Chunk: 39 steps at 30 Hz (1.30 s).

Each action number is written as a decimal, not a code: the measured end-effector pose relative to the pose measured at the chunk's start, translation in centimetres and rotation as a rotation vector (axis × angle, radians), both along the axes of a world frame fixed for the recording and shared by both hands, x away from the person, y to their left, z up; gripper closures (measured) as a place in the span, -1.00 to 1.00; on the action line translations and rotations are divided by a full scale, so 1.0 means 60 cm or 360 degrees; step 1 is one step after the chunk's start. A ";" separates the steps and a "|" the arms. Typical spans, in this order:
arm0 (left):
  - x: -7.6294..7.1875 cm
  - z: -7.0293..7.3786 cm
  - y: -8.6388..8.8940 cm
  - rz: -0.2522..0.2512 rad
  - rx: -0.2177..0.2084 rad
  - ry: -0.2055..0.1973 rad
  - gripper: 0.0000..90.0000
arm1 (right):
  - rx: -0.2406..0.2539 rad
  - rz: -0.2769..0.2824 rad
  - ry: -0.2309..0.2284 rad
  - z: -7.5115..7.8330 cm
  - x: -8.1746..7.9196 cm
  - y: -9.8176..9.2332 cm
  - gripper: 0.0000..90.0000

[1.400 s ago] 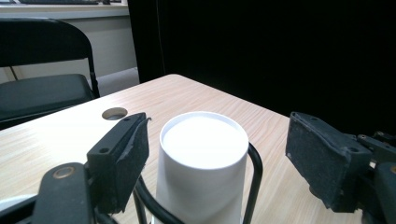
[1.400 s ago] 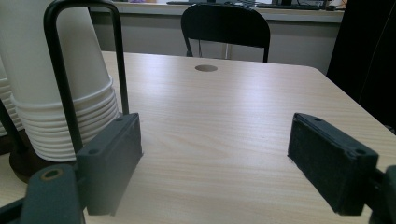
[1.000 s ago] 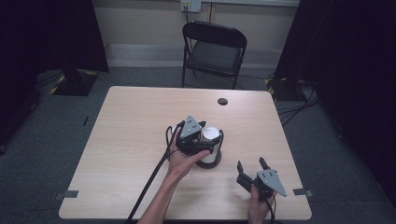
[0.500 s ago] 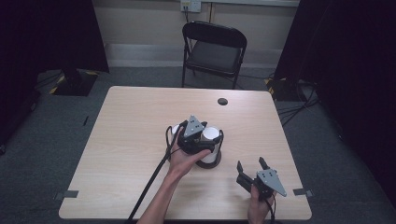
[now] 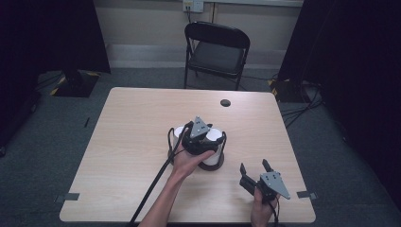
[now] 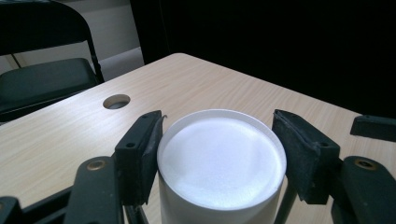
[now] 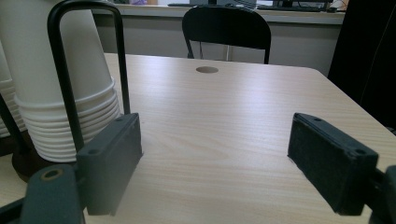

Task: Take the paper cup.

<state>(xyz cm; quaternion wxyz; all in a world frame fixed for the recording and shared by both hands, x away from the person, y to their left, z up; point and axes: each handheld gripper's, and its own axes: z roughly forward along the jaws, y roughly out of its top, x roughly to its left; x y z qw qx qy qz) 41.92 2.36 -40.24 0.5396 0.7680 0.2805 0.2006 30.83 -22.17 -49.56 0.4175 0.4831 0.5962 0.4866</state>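
A stack of white paper cups (image 7: pixel 70 88) is seen standing upside down in a black wire cup holder (image 5: pixel 210 161) near the middle of the bench (image 5: pixel 127 142), with a second stack (image 5: pixel 178 136) just beside it in the same holder. The left gripper (image 5: pixel 204 137) is held over the holder. In the left gripper view its jaws have just been closing on the topmost cup (image 6: pixel 222 163) and are now seen on either side of its upturned base, the left pad touching the rim and the right pad touching or all but touching it. By this the cup is judged to be grasped, or very nearly so.

The right gripper (image 5: pixel 255 166) is held near the bench's front edge, well apart from the holder on its right. Its jaws are spread wide with nothing between them, and the holder's wire loop (image 7: pixel 86 56) and the stacked cup rims are seen past its left jaw.

The step in hand is judged to be the gripping of the top cup for removal from the stack. The next move is thought to call for a straight upward lift, so that the cup is drawn clear without tilting. Light pressure is advisable, since thin paper may be crushed, and the cup beneath may cling and rise with it. The free gripper could be used to steady the holder.
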 end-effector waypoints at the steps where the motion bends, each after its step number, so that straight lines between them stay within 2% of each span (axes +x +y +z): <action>1: 0.002 0.000 -0.001 -0.0005 0.0007 -0.0007 -0.21 | -0.0001 -0.0004 -0.0001 0.000 0.000 0.000 -0.63; 19: 0.013 -0.001 -0.009 0.0002 -0.0024 0.0000 -0.20 | -0.0001 -0.0004 -0.0003 0.000 0.000 0.000 -0.63; 39: 0.003 0.012 0.001 -0.0018 -0.0075 0.0000 -0.20 | -0.0004 0.0004 0.0007 0.000 0.000 0.000 -0.63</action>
